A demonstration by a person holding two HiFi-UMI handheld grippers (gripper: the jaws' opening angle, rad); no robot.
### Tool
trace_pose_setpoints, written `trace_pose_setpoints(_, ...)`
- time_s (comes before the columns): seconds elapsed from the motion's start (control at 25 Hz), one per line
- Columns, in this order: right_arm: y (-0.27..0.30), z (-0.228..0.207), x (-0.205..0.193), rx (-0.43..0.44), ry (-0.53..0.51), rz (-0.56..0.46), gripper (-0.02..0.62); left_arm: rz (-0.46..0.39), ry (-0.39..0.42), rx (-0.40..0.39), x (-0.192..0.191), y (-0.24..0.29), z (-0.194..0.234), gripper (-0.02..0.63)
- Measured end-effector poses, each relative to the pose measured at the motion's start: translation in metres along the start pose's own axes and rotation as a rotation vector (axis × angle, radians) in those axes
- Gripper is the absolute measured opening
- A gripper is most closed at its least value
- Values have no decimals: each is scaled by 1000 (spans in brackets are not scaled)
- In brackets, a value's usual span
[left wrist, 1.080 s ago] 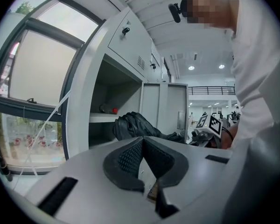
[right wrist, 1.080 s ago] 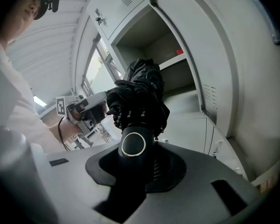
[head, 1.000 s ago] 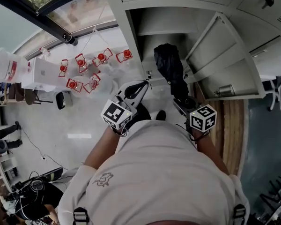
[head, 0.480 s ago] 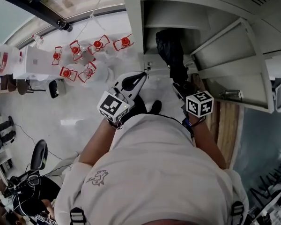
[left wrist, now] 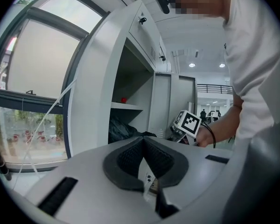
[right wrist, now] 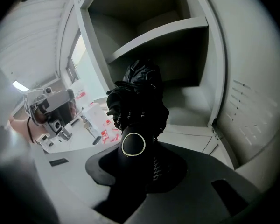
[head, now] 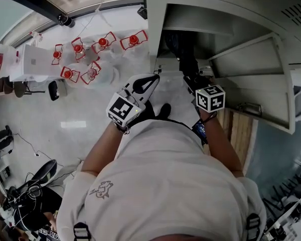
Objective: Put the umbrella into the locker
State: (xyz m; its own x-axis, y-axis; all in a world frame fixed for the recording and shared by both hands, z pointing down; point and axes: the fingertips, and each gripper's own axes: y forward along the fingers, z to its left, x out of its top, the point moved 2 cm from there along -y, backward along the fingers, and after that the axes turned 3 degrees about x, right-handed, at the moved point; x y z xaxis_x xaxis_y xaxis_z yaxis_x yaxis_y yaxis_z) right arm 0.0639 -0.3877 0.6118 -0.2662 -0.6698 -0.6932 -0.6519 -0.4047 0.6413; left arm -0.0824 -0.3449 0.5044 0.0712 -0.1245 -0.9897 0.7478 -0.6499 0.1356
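I see the open locker (head: 155, 24) standing on a pale, glossy floor (head: 75, 129), and a dark shoe (head: 163, 109) planted on that floor just before it. Inside, a shelf (right wrist: 163, 34) divides the space, with a small red thing (left wrist: 123, 100) sitting on it. Under the shelf the black umbrella (right wrist: 137, 97) reaches into the lower compartment. I can't tell whether it rests on the bottom.
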Motion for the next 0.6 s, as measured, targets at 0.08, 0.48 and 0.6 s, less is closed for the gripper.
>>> trace_pose_setpoints(0.08,7,-8,10,-11,-18,9,138,2,2,-8,0,4,3,12)
trace_pose_setpoints(0.48,33,-32,58,-74,-156,39,140,26,6,-32,-1,9,7,11)
trace_pose_setpoints(0.6,45,-32,65,-63,-182,51,141,25,8,-31,-2,12,9,11)
